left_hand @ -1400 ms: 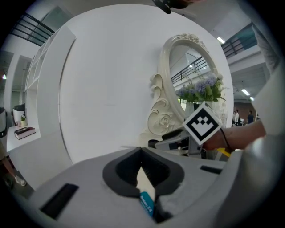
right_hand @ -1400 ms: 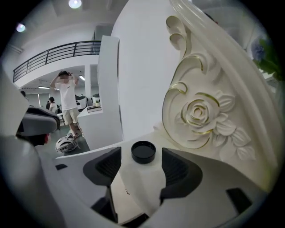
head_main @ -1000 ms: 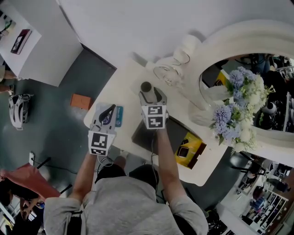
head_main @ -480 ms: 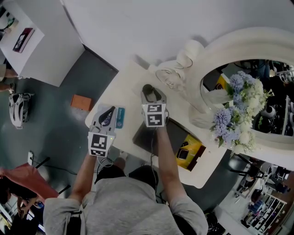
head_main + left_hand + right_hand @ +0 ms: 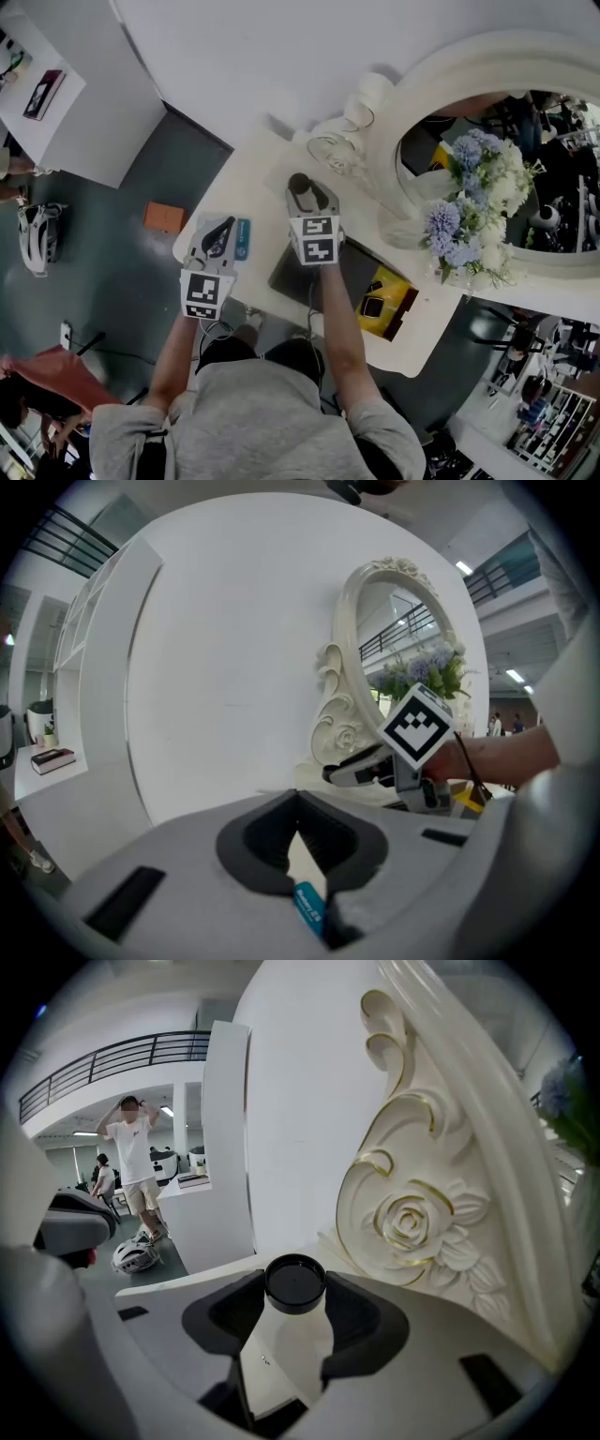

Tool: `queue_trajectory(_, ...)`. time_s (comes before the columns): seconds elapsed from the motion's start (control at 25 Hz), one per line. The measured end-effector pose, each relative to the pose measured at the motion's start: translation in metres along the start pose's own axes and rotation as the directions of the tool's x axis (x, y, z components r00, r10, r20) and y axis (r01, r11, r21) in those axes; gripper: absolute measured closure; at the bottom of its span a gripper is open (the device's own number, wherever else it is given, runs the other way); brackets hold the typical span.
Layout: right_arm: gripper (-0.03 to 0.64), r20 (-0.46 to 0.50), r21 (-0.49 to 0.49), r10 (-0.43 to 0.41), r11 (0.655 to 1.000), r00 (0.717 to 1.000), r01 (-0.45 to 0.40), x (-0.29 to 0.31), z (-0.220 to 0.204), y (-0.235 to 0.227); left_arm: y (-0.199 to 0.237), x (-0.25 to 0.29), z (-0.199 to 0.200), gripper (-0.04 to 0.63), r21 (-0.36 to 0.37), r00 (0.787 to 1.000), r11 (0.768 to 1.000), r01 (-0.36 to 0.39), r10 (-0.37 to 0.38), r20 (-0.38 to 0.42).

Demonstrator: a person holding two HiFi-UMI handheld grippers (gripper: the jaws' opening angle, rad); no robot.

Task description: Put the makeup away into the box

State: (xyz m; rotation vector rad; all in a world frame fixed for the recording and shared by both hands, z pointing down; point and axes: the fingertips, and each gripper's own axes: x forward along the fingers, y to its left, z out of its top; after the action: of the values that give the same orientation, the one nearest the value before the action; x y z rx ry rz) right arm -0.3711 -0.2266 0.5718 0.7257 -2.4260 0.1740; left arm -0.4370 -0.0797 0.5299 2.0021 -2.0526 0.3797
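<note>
1. A dark grey box lay open and flat on the white table, partly under the person's right forearm. What lay in it could not be made out.
2. Just beside it, at the table's near edge, a yellow carton held a small dark item.
3. The makeup in hand was a pale bottle with a round black cap. It stood upright between the right gripper's jaws, above the table and apart from the grey box, close before the carved cream mirror frame.
4. The right gripper's jaws had just been closing, and both dark pads pressed on the bottle's sides below the cap.
5. The left gripper hung over the table's left corner with its jaws brought together at the tips and nothing clamped there. A small blue item lay on the table just beside it.
6. A bunch of blue and white flowers stood before the mirror, and a clear glass dish sat near the frame's foot.
</note>
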Motion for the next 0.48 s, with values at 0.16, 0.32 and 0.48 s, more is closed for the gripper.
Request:
queue_trajectory(0.16,0.402,0.029,0.007,-0.023,1.000,0.999,0.022,-0.031,0.002,-0.003,-0.015,-0.002,0.013,0.594,0.020,0.999,0.999,0.029,-0.030,0.021)
queue_trajectory(0.32,0.402,0.050,0.027,-0.051,0.998,0.997,0.050,-0.065,-0.003,-0.008,-0.035,-0.005,0.026,0.594,0.044,0.997,0.997,0.061,-0.063,0.047)
queue_trajectory(0.48,0.402,0.074,0.055,-0.088,0.995,0.993,0.084,-0.103,-0.010,-0.017,-0.058,-0.008,0.039,0.594,0.069,0.992,0.993,0.101,-0.105,0.066)
